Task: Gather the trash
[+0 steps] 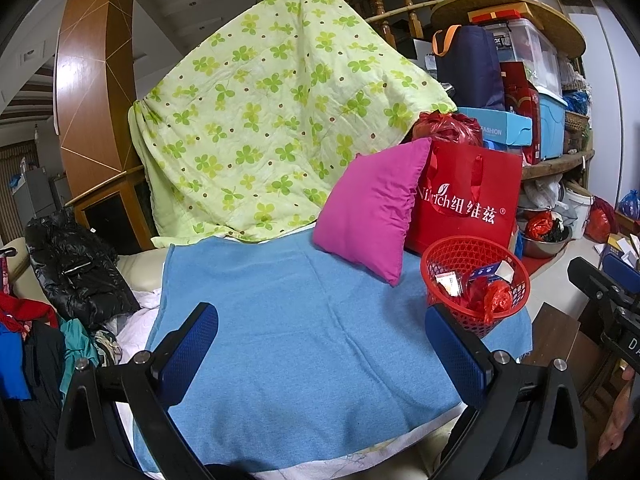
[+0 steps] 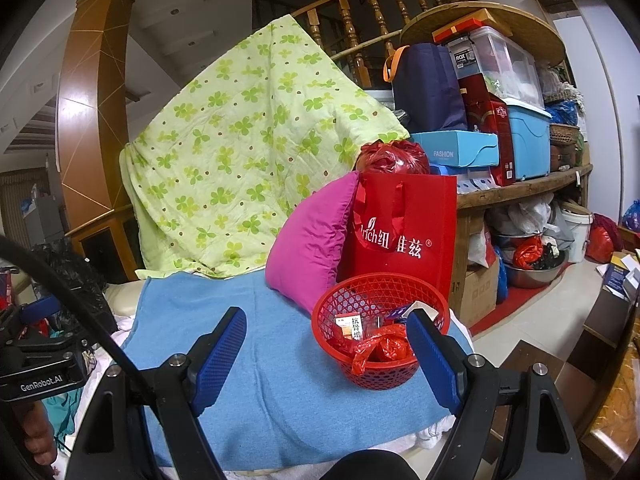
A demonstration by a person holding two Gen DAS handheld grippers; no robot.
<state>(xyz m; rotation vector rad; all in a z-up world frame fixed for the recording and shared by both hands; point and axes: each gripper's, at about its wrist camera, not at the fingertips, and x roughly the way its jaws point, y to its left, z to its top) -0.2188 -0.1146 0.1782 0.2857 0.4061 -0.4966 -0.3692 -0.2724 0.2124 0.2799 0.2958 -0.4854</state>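
We held both grippers, left [image 1: 320, 332] and right [image 2: 326, 340], spread wide, empty, above blue towel [image 1: 280, 320]; red basket [image 2: 320, 312] held trash.

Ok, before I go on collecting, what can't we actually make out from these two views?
- Red basket contents: the right hand-held gripper finger covers part in the right wrist view; the basket wall hides its bottom.
- Red bag interior: hidden by its own front in both views.
- Small box in the basket: print too small to read.
- Blue towel near edge: cut off by the left hand-held gripper body.
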